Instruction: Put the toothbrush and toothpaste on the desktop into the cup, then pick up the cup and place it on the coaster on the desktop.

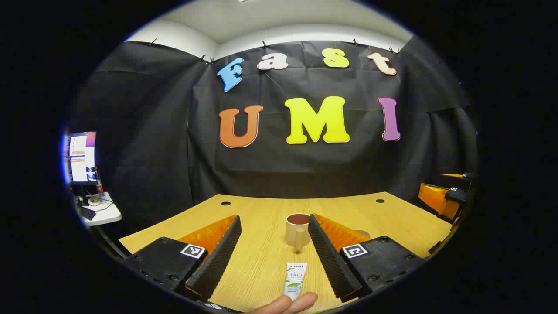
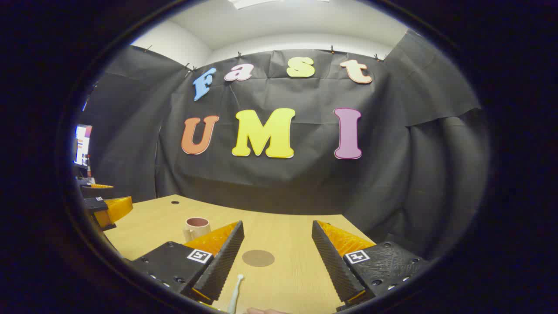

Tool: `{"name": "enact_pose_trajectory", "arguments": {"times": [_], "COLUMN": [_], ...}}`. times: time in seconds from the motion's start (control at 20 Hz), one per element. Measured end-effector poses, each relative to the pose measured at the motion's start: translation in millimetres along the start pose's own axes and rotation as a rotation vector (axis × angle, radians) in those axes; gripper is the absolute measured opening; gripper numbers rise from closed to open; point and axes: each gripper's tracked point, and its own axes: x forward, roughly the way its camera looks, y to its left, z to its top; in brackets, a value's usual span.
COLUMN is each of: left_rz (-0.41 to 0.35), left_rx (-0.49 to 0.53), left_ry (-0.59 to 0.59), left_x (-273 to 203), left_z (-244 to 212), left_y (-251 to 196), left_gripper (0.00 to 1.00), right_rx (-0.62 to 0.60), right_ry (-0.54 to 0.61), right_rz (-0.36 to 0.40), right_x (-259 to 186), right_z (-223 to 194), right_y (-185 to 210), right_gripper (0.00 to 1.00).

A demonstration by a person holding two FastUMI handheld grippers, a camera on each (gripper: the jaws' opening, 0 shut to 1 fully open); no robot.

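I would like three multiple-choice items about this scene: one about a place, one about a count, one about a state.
1. In the left gripper view, where does the white toothpaste tube lie?
A. inside the cup
B. on the wooden desktop, nearer the camera than the beige cup
C. on the coaster

2. How many things rest on the round brown coaster?
A. none
B. one
C. two

3. How does the right gripper stand?
A. shut on the white toothbrush
B. shut, holding nothing
C. open

Answers: 1 B, the tube lies flat on the wood before the cup. 2 A, the coaster's top is bare. 3 C, its fingers stand wide apart.
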Motion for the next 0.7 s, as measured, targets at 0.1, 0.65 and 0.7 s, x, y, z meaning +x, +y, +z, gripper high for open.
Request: {"name": "enact_pose_trajectory", "arguments": {"times": [0.1,0.65,0.7], "left_rz": [0.001,0.029,0.03], "left_rx": [0.006,0.029,0.029], "left_ry": [0.003,0.035,0.038], "left_x": [1,6,6], "left_z": [-2,-13,-14], "left_y": [0,8,8], "left_gripper": [0.98,0.98,0.98], "right_rx": [-0.013,-0.046,-0.051], "right_ry": [-0.008,0.021,0.022], "right_rz": [0.004,0.02,0.018], "right_x": [0,1,1], "right_z": [1,-11,-11], "right_y": [3,13,13], "right_gripper": [0.96,0.95,0.96]}}
